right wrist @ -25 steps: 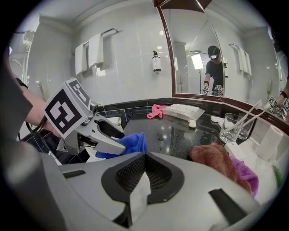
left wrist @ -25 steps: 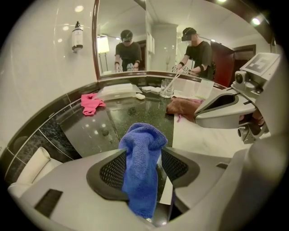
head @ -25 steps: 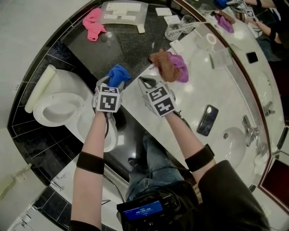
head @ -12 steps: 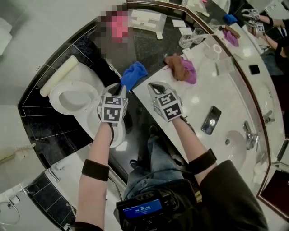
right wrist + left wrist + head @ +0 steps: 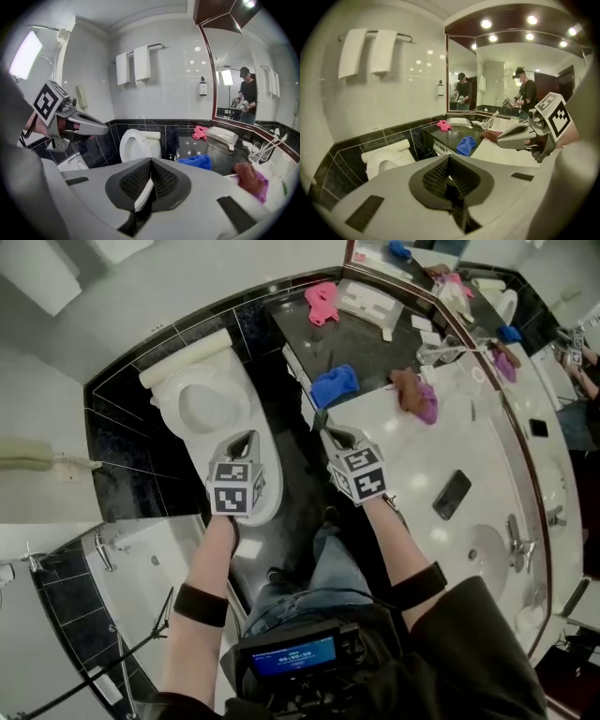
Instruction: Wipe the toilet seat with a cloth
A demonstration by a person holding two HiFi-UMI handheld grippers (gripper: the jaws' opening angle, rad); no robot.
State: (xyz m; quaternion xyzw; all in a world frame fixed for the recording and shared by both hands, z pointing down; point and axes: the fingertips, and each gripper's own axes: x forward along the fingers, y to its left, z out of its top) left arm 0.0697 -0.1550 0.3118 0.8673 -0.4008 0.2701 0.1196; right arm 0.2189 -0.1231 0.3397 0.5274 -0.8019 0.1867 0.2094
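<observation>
**Both claws shut and empty, blue cloth on the counter**

I'm holding both claws up between toilet and counter. The left gripper has just been closing. Its jaws now meet with nothing between them. The right gripper is pressed together too, and it's also empty.

The blue cloth lies bunched on the dark counter, right at its near edge. That's about 1 o'clock from the left claw and 12 o'clock from the right, clear of both. The seat is at 11 o'clock from the left claw, white, with nothing lying on it. I can't tell from here whether it's damp or dry.

This fits two stages: the cloth waiting to be picked up for the wipe, or set down with the wipe over. I won't guess which.

Either way, good handling now means keeping both claws off the counter edge and the toilet rim. I'd also keep the head camera framing cloth and seat together.
</observation>
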